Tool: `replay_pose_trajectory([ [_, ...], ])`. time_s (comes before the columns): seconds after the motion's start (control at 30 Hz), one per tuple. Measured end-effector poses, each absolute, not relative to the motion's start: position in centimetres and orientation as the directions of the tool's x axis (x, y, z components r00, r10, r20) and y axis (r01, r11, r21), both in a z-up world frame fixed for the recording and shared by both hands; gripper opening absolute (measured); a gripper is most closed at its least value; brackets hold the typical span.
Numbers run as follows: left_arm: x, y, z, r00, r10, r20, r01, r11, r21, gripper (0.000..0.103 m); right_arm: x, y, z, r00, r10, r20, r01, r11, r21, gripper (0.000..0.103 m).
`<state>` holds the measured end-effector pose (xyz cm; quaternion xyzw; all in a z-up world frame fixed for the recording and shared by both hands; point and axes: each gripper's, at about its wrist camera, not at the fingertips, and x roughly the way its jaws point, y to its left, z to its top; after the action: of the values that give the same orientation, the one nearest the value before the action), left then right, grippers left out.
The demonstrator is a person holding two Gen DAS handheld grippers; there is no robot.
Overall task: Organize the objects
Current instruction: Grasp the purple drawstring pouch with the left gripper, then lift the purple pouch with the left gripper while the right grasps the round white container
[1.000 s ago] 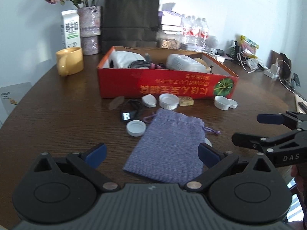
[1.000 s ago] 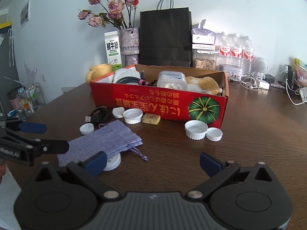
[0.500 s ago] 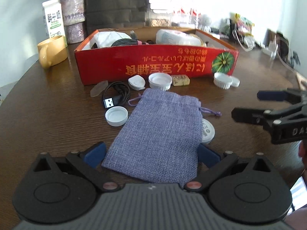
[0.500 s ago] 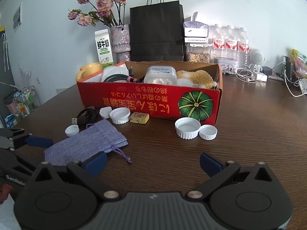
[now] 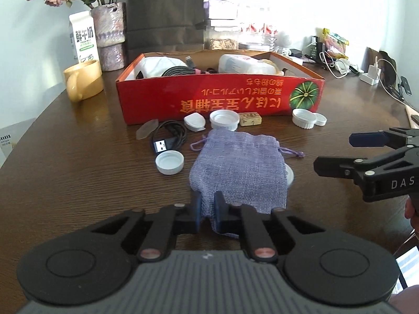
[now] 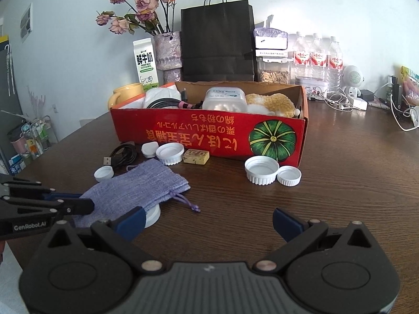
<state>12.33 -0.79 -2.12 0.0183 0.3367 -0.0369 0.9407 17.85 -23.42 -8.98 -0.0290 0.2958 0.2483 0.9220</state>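
Observation:
A purple cloth pouch (image 5: 241, 167) lies on the wooden table (image 5: 78, 172) in front of a red cardboard box (image 5: 220, 99). My left gripper (image 5: 208, 212) is shut on the pouch's near edge. The pouch also shows in the right wrist view (image 6: 136, 191), with my left gripper (image 6: 78, 201) at its left end. My right gripper (image 6: 208, 222) is open and empty, to the right of the pouch; it shows in the left wrist view (image 5: 340, 151). A white lid (image 6: 153, 214) lies partly under the pouch.
White caps (image 5: 169, 162) (image 5: 224, 119) (image 5: 303, 118), a black USB cable (image 5: 170, 137) and a small tan block (image 5: 251, 118) lie before the box. The box holds cables and containers. A yellow mug (image 5: 83, 83), milk carton (image 5: 83, 39), vase and black bag (image 5: 165, 13) stand behind.
My left gripper has moved in and closed on the near edge of the pouch. The right gripper stays open and has shifted a little.

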Motion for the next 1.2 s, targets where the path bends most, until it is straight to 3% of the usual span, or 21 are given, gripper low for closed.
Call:
replay_pose_trajectory([
  [0.07,12.2,-0.7,-2.0,0.772,-0.065,-0.632,0.081,0.997,-0.003,0.011,17.6,-23.5,-8.9,0.706,0.437,-0.558,-0.472,0.877,0.090,0.103],
  [0.13,12.1,-0.5,-1.8,0.774,-0.075,-0.629,0.074,0.997,-0.027,0.022,17.5,-23.7,-8.8,0.710,0.432,-0.555,-0.467,0.880,0.088,0.103],
  [0.17,12.1,-0.4,-1.6,0.775,-0.083,-0.626,0.074,0.996,-0.039,0.045,17.5,-23.7,-8.8,0.712,0.430,-0.555,-0.464,0.881,0.087,0.103],
  [0.2,12.0,-0.4,-1.4,0.781,-0.088,-0.618,0.074,0.996,-0.048,0.076,17.5,-23.7,-8.8,0.713,0.429,-0.555,-0.463,0.882,0.086,0.103],
  [0.3,11.8,-0.9,-1.1,0.794,-0.114,-0.598,0.111,0.993,-0.042,0.099,17.3,-23.6,-8.8,0.711,0.430,-0.556,-0.466,0.880,0.085,0.103],
  [0.57,14.0,-2.7,-2.7,0.734,-0.132,-0.666,0.146,0.989,-0.035,0.103,17.3,-23.9,-9.2,0.733,0.381,-0.563,-0.425,0.903,0.057,0.103],
  [0.63,13.9,-3.0,-3.1,0.740,-0.106,-0.664,0.138,0.990,-0.003,0.101,17.5,-24.8,-9.2,0.733,0.388,-0.558,-0.416,0.906,0.084,0.103],
  [0.67,13.7,-3.0,-3.2,0.746,-0.111,-0.656,0.142,0.990,-0.006,0.093,17.5,-25.0,-9.2,0.734,0.390,-0.556,-0.416,0.905,0.087,0.103],
  [0.77,13.2,-2.8,-2.9,0.764,-0.118,-0.634,0.146,0.989,-0.008,0.056,17.4,-25.3,-9.1,0.744,0.375,-0.554,-0.405,0.911,0.072,0.103],
  [0.83,13.0,-2.6,-2.8,0.769,-0.118,-0.628,0.145,0.989,-0.007,0.044,17.5,-25.5,-9.2,0.743,0.373,-0.556,-0.401,0.913,0.077,0.103],
  [0.9,12.9,-2.4,-2.6,0.771,-0.131,-0.623,0.154,0.988,-0.017,0.006,17.6,-25.5,-9.4,0.740,0.373,-0.559,-0.401,0.913,0.077,0.103],
  [1.2,13.1,-2.0,-1.4,0.783,-0.123,-0.609,0.140,0.990,-0.021,0.006,18.2,-25.4,-9.9,0.728,0.387,-0.566,-0.406,0.909,0.099,0.103],
])
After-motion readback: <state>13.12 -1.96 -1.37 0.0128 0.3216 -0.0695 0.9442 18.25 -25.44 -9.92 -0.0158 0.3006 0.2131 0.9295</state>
